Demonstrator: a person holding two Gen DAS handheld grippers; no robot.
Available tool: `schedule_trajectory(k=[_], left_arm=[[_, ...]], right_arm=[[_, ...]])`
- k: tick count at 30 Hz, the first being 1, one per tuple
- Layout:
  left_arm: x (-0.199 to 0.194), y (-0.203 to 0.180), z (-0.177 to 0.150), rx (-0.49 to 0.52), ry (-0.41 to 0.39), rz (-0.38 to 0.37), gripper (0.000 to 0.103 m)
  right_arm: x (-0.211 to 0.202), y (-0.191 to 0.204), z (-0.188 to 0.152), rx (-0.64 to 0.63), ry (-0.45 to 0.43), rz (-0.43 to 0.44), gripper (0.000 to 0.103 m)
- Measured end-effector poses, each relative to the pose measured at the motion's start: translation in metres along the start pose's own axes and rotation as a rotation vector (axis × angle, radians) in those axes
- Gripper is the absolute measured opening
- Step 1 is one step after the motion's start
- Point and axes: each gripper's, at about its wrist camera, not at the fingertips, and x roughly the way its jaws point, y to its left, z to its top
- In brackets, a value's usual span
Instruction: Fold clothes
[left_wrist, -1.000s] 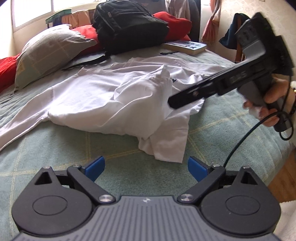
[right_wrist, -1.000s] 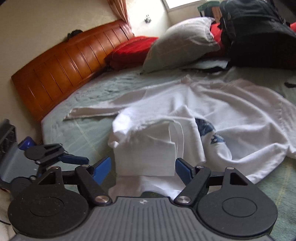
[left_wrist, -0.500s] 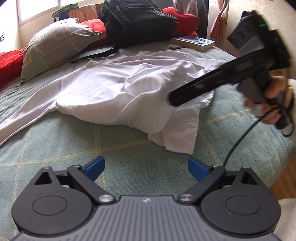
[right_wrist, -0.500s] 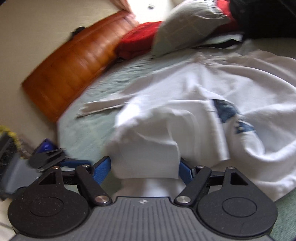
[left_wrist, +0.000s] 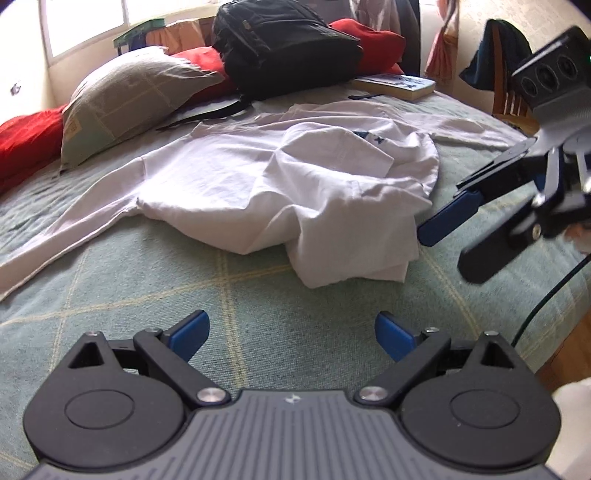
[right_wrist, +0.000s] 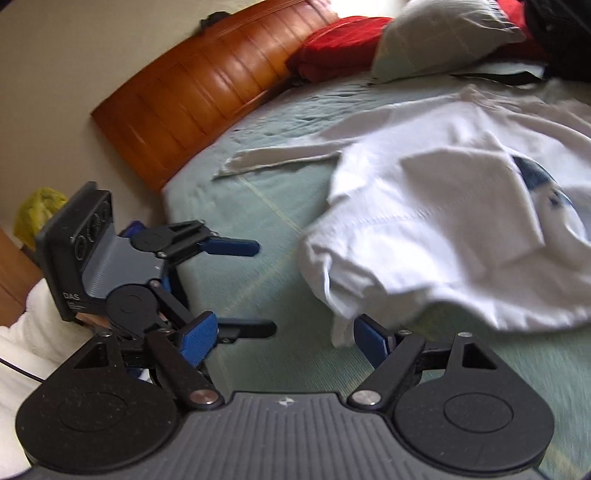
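Both grippers hang over the bed cover (left_wrist: 258, 317) with nothing in them, probably so the person can choose a new hold. The left gripper (left_wrist: 291, 332) has its fingers wide apart, and the white shirt (left_wrist: 295, 184) lies ahead of it, near but not touching. The right gripper (right_wrist: 282, 338) is also spread; the shirt hem seems just before its right finger, though this view is blurred. The shirt is partly folded: its lower part is turned up over the body, one long sleeve lies stretched flat to the left, and a dark print shows at the fold.
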Motion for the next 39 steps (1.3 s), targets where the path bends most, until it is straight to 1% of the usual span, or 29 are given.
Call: schedule_trajectory(k=[2, 5, 8, 11, 15, 19, 22, 24, 27, 28, 31, 33, 35, 37, 39], left_arm=[[0.003, -0.005, -0.002, 0.028, -0.012, 0.011, 0.096], [0.007, -0.013, -0.004, 0.095, -0.059, 0.052, 0.096], [0.01, -0.022, -0.005, 0.177, -0.113, 0.113, 0.096], [0.015, -0.029, -0.006, 0.265, -0.125, 0.159, 0.096], [0.012, -0.029, -0.004, 0.265, -0.118, 0.16, 0.096], [0.006, -0.027, -0.008, 0.265, -0.11, 0.163, 0.096], [0.001, -0.026, -0.012, 0.266, -0.105, 0.165, 0.096], [-0.003, -0.024, -0.013, 0.266, -0.106, 0.169, 0.096], [-0.007, -0.021, -0.015, 0.261, -0.109, 0.172, 0.096], [-0.008, -0.02, -0.016, 0.259, -0.11, 0.172, 0.096], [-0.012, -0.015, -0.019, 0.252, -0.109, 0.18, 0.096], [-0.016, -0.013, -0.022, 0.247, -0.111, 0.182, 0.096], [-0.018, -0.011, -0.024, 0.241, -0.113, 0.183, 0.096], [-0.019, -0.01, -0.026, 0.237, -0.115, 0.181, 0.096], [-0.018, -0.01, -0.028, 0.235, -0.112, 0.179, 0.096]], right_arm=[[0.0, -0.002, -0.006, 0.014, 0.007, -0.027, 0.085], [0.0, -0.005, -0.013, 0.03, 0.013, -0.06, 0.085], [0.001, -0.003, -0.013, 0.026, -0.001, -0.06, 0.085], [0.003, -0.001, -0.013, 0.023, -0.016, -0.059, 0.085], [0.004, 0.001, -0.014, 0.018, -0.035, -0.059, 0.085], [0.008, 0.002, -0.013, 0.015, -0.048, -0.061, 0.085], [0.026, -0.007, -0.008, 0.025, -0.031, -0.092, 0.085], [0.031, -0.009, -0.005, 0.019, -0.035, -0.119, 0.084], [0.033, -0.006, -0.002, 0.009, -0.049, -0.118, 0.085], [0.034, -0.003, -0.001, 0.014, -0.049, -0.099, 0.085], [0.033, 0.013, -0.002, -0.011, -0.041, 0.014, 0.085], [0.031, 0.027, -0.006, -0.06, -0.027, 0.035, 0.085], [0.031, 0.029, -0.01, -0.064, -0.006, -0.017, 0.085], [0.03, 0.021, -0.014, -0.029, 0.0, -0.071, 0.085], [0.03, 0.008, -0.016, 0.024, -0.013, -0.108, 0.085]])
